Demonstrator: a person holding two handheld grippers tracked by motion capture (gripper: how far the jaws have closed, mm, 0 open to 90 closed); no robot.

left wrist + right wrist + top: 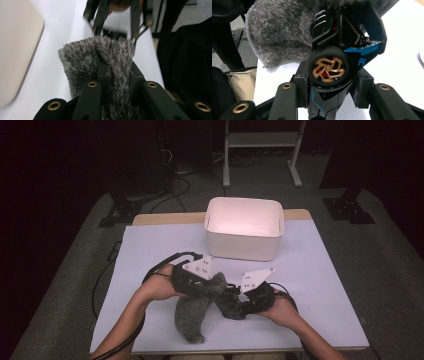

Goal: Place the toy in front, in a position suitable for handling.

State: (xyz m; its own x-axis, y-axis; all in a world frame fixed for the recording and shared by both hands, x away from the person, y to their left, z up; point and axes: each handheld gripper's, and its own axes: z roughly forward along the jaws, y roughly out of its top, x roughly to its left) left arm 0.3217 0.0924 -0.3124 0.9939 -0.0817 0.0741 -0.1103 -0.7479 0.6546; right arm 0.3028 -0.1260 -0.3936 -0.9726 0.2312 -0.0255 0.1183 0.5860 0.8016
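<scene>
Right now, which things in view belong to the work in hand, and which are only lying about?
In use:
- grey fluffy cloth, held by left gripper
- black toy car, held by right gripper

Lying about:
- white bin
- white frame on floor

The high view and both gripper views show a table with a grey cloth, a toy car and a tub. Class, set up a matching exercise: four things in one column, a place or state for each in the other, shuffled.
Things:
1. grey fluffy cloth
2. black toy car
3. white tub
4. lilac table cover

Places or states:
A. pinched in the left gripper
B. stands behind both grippers
C. clamped in the right gripper
D. spread under everything

Pairs: 1-A, 2-C, 3-B, 4-D
</scene>
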